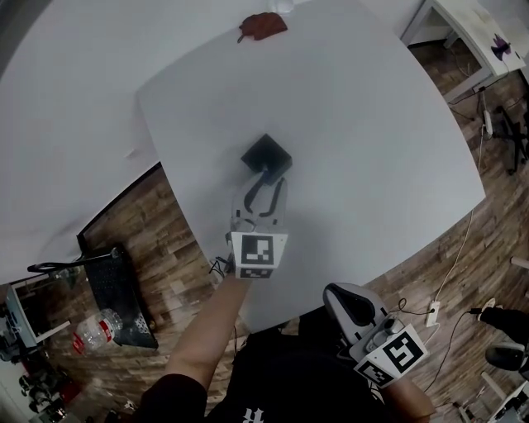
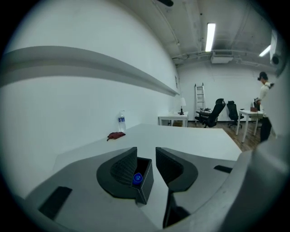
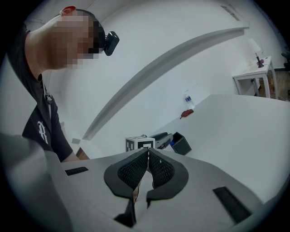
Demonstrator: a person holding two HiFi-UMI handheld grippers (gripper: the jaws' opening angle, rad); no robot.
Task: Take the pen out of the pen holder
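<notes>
The black square pen holder [image 1: 266, 155] stands on the white table [image 1: 372, 149]. My left gripper [image 1: 266, 183] reaches up to its near side with its jaws open. In the left gripper view the holder [image 2: 145, 183] sits between the two pads, and the blue end of a pen [image 2: 137, 178] shows inside it, close to the left pad; nothing is gripped by the left gripper [image 2: 146, 152]. My right gripper [image 1: 354, 304] hangs back at the table's near edge, shut and empty. From the right gripper [image 3: 148, 152] I see the holder [image 3: 182, 144] ahead.
A dark red cloth [image 1: 263, 25] lies at the table's far edge, with a water bottle [image 2: 121, 122] beside it. Other white tables [image 1: 471, 21] and office chairs [image 2: 213, 113] stand farther off. A plastic bottle [image 1: 97, 329] lies on the wooden floor at left.
</notes>
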